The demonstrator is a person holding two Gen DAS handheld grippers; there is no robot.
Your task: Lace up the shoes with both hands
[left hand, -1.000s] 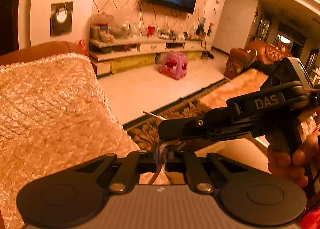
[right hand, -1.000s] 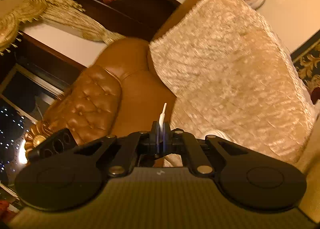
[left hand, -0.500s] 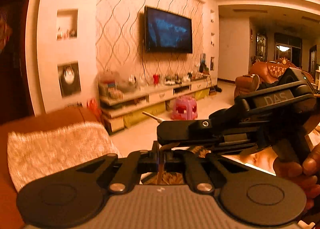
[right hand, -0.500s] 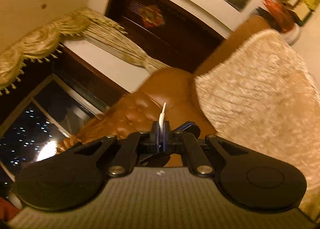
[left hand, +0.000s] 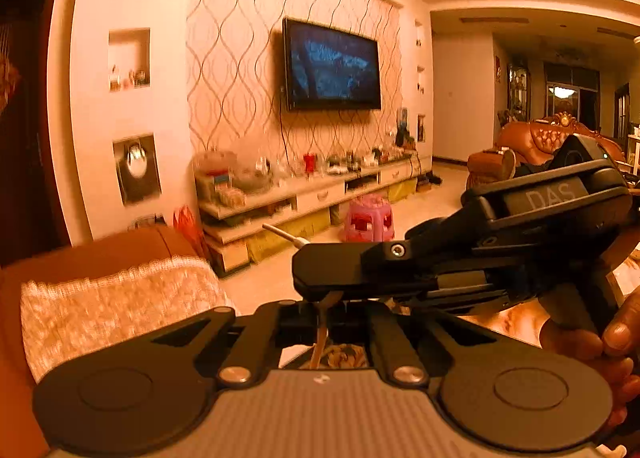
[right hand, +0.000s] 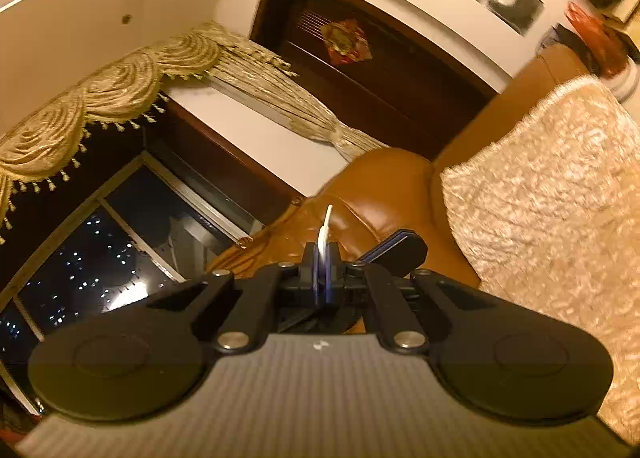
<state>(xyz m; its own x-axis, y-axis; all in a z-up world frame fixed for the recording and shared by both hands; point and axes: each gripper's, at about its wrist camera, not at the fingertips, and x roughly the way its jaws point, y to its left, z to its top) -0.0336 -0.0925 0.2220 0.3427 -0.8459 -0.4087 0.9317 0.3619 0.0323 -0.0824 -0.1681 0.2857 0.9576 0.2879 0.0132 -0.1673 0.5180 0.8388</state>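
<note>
We saw our left gripper (left hand: 322,322) and, at its two o'clock, our right gripper (right hand: 323,272) each pinched tight on a shoelace end (right hand: 325,230).

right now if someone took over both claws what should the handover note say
Left claw: shut on a shoelace that runs down out of view.
Right claw: shut on the other lace end, its white tip sticking up past the fingers. From the left wrist view it crosses just ahead of the left claw, held by a hand.
Shoe: not in either view, so how far the lacing has got cannot be told.
Left to do: probably keep both grips, look down at the shoe, then carry on lacing.
</note>
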